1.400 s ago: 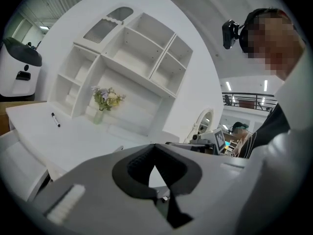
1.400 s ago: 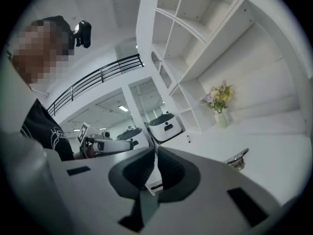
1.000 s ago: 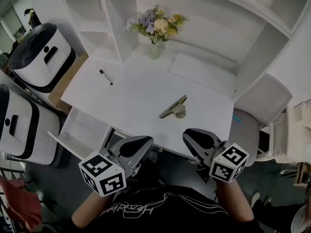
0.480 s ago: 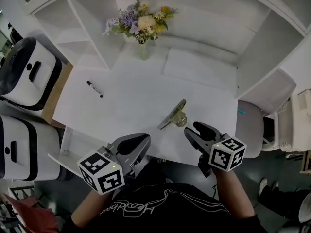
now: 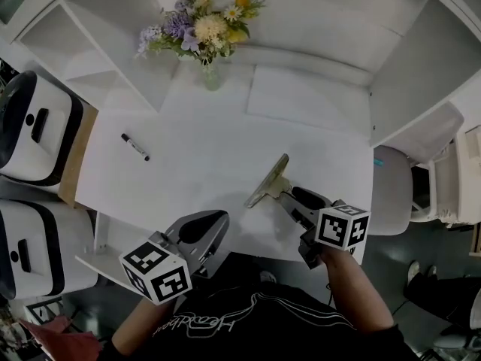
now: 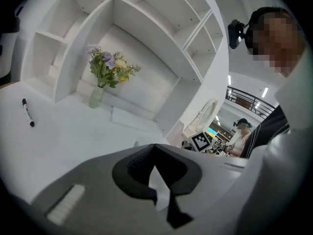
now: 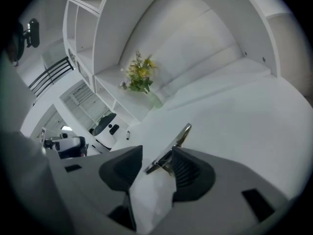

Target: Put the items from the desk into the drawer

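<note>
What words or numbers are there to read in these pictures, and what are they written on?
Black shirt: white curly writing, too warped to read for sure.
Left cube on the left hand-held gripper: black-and-white square pattern, no letters or numbers.
Right cube on the right hand-held gripper: the same kind of pattern, no letters.
Pen: too small to show any print.
Nothing else shows readable text.
</note>
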`<state>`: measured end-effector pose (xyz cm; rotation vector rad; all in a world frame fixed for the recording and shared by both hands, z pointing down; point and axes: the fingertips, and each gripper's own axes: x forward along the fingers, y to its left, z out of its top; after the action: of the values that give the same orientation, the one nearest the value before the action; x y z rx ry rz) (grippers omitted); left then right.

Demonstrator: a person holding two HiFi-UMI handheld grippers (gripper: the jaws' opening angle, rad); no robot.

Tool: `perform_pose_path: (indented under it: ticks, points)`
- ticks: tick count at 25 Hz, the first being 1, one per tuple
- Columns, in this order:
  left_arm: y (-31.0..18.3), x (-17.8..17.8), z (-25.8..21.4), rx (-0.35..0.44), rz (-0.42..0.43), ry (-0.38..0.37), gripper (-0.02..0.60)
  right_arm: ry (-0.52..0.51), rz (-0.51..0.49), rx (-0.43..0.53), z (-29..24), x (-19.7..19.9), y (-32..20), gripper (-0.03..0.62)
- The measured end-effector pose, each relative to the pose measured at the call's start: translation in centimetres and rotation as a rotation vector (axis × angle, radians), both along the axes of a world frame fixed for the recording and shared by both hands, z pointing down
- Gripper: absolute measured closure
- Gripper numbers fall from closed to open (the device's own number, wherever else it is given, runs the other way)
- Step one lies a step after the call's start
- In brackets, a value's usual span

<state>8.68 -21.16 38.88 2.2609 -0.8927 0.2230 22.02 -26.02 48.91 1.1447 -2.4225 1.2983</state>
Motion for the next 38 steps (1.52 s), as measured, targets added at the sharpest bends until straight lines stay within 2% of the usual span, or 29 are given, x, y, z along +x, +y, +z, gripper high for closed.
perform_pose_path:
  ticks: [6, 9, 12, 17, 24, 31, 38]
  points:
    - [-0.9, -1.1, 1.3, -0.025, -0.023, -0.003, 0.574, -0.013, 0.082, -0.103, 2.4, 0.2, -0.7, 0.425]
    - [-1.2, -1.7, 1.6, -0.025, -0.028, 0.003, 0.574, -0.011, 0.088, -0.166, 3.4, -0.1, -0.4, 0.435]
    - [-1.3, -2.0, 2.3, -0.025, -0.028, -0.009, 0.574, -0.014, 0.095, -0.187, 3.8, -0.4, -0.5, 0.457]
    - [-0.9, -2.7, 3.4, -0.040, -0.041, -0.020, 0.574, -0.090, 0.130, -0.216, 3.5, -1.0, -0.9, 0.526]
    - [0.0, -3.1, 4.0, -0.034, -0.051, -0.052, 0.574, -0.150, 0.171, -0.243, 3.4, -0.9, -1.2, 0.543]
    - [1.2, -3.3, 3.2, -0.018, -0.076, -0.052, 0.574, -0.124, 0.159, -0.185, 2.2, -0.8, -1.2, 0.557]
    - [3.3, -3.0, 1.3, 0.018, -0.104, -0.051, 0.574, -0.056, 0.041, -0.002, -2.2, -1.4, 0.2, 0.562]
